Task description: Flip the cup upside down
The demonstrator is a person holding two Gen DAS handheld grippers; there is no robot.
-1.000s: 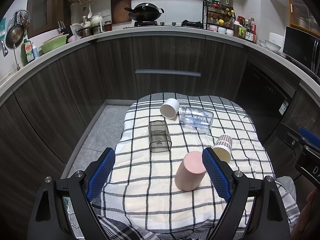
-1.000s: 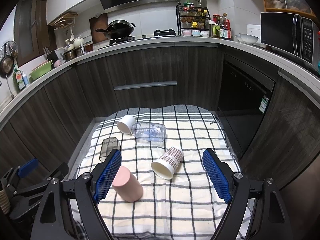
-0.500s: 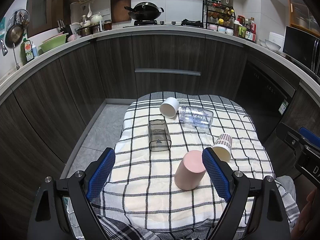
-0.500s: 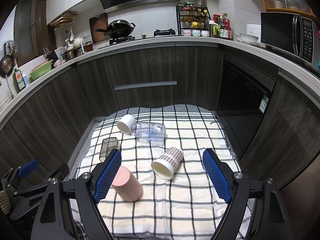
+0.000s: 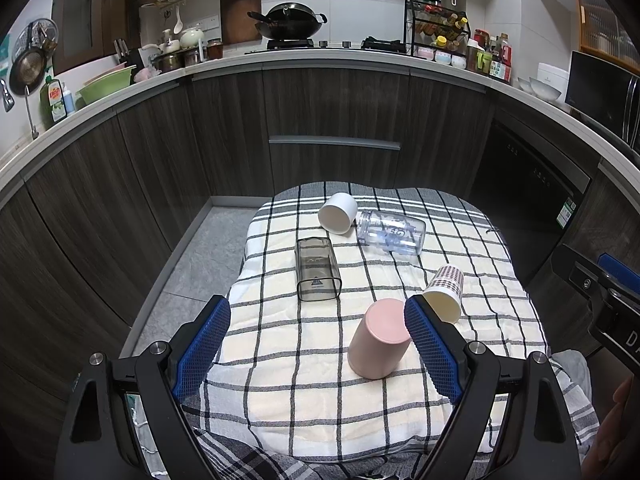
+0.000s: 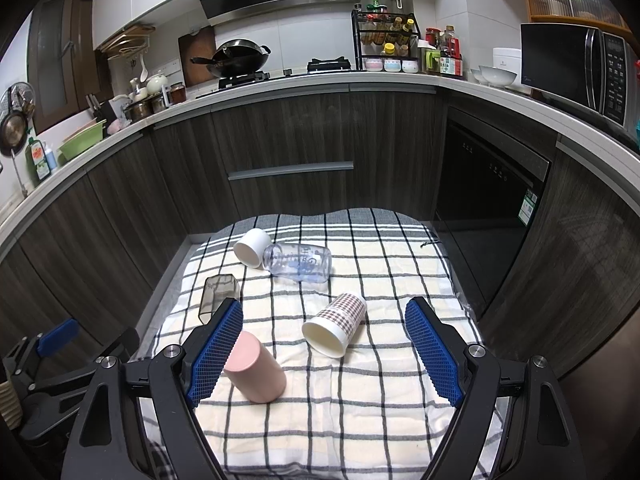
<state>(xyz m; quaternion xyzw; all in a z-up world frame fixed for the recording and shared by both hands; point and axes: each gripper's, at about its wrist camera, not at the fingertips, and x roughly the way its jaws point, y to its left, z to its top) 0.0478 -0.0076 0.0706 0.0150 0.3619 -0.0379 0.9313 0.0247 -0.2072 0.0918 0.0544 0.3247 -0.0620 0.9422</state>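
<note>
A pink cup (image 5: 380, 338) stands upside down on the checked cloth (image 5: 304, 392), just left of my left gripper's right finger; it also shows in the right wrist view (image 6: 256, 368). My left gripper (image 5: 318, 344) is open and empty above the near part of the table. My right gripper (image 6: 324, 346) is open and empty. A checked paper cup (image 6: 336, 328) lies on its side between the right gripper's fingers, farther off; it also shows in the left wrist view (image 5: 444, 294).
A white cup (image 5: 338, 213), a clear plastic bottle (image 5: 392, 232) and a smoky square tumbler (image 5: 316, 269) lie on their sides farther back on the cloth. Dark kitchen cabinets (image 5: 336, 120) curve around the table. The left gripper's body shows at the left of the right wrist view (image 6: 48, 364).
</note>
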